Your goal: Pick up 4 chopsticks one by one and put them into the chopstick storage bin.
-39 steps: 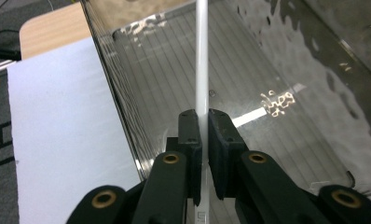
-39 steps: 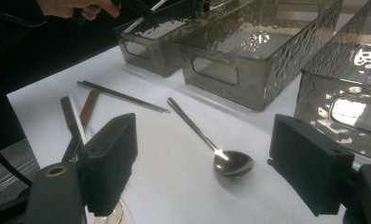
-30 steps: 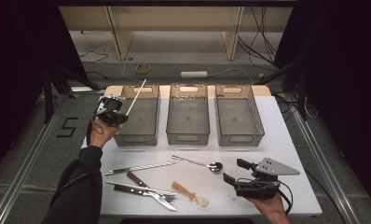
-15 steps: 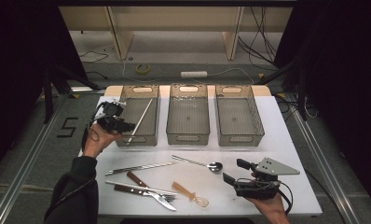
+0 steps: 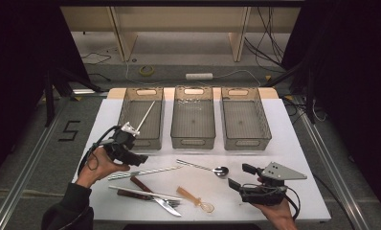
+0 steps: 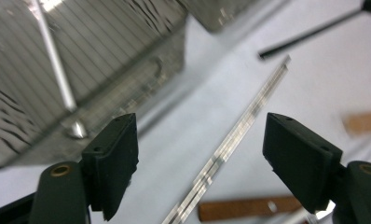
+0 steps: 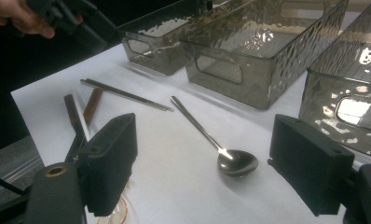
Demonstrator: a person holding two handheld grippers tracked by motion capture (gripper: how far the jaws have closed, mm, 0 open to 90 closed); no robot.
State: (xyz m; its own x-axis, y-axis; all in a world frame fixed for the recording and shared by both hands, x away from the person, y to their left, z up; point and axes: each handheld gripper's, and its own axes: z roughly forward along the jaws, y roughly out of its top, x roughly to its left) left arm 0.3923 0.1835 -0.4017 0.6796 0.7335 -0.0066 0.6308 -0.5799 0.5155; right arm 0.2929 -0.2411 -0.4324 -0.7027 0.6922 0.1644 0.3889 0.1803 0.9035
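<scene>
Bench (image 5: 294,143): white top, high view gives the full layout. Three smoked bins in a row along the far side: left bin (image 5: 126,122), mid bin (image 5: 193,139), right bin (image 5: 263,139).

Landmark = left bin. A chopstick (image 5: 145,115) leans inside it, running from the near wall up toward the far right corner. Left gripper view adds detail the high view lacks: the stick (image 6: 55,60) seen through the ribbed wall, its lower end down on the bin floor by the near wall.

Left hand-held gripper (image 5: 138,160): just in front of the left bin's near wall, over the bench. Jaws have just been opening and now stand wide, nothing between the pads. Its own camera looks past the pads (image 6: 113,158) at a second chopstick (image 6: 230,144) lying flat on the bench in front of the left bin; the high view places that one (image 5: 145,172) diagonal, right of the hand.

Right hand-held gripper (image 5: 241,177): well right of the left bin, near the bench's front edge, jaws wide and empty. Its view shows the spoon (image 7: 221,149) bowl-up straight ahead, which the high view renders small (image 5: 203,166).

Nearer the front than the left bin, high view: knife (image 5: 150,197), fork beside it, orange spoon (image 5: 196,199). Brown handles (image 7: 92,105) are plainer in the right gripper view.
</scene>
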